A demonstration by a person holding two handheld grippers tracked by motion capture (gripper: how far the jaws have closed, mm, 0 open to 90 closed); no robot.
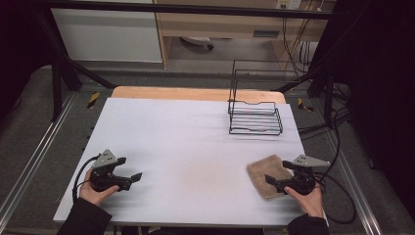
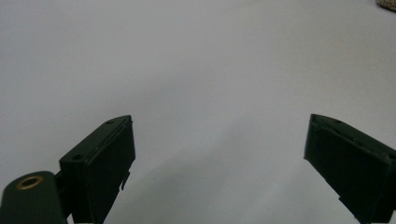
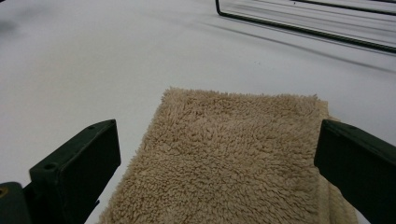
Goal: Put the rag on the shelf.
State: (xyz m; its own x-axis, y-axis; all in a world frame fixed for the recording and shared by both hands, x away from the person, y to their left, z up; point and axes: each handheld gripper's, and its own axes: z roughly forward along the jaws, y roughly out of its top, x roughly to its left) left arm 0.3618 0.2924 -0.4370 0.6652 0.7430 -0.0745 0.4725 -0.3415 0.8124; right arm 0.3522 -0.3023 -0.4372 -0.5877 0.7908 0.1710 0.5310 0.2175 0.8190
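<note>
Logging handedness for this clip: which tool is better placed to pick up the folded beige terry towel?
Right. The right tool hangs open directly over the folded beige terry towel; the left tool, also open, sits over bare white tabletop far across.

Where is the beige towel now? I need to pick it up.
The towel lies near the table's front right corner in the high view, under the open right gripper.

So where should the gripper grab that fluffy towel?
Probably the near edge of the towel, coming in low from the person's side. It lies flat and folded on the table, so only its edges offer something to pinch. The right gripper is open, with its jaws already standing either side of that edge.
</note>
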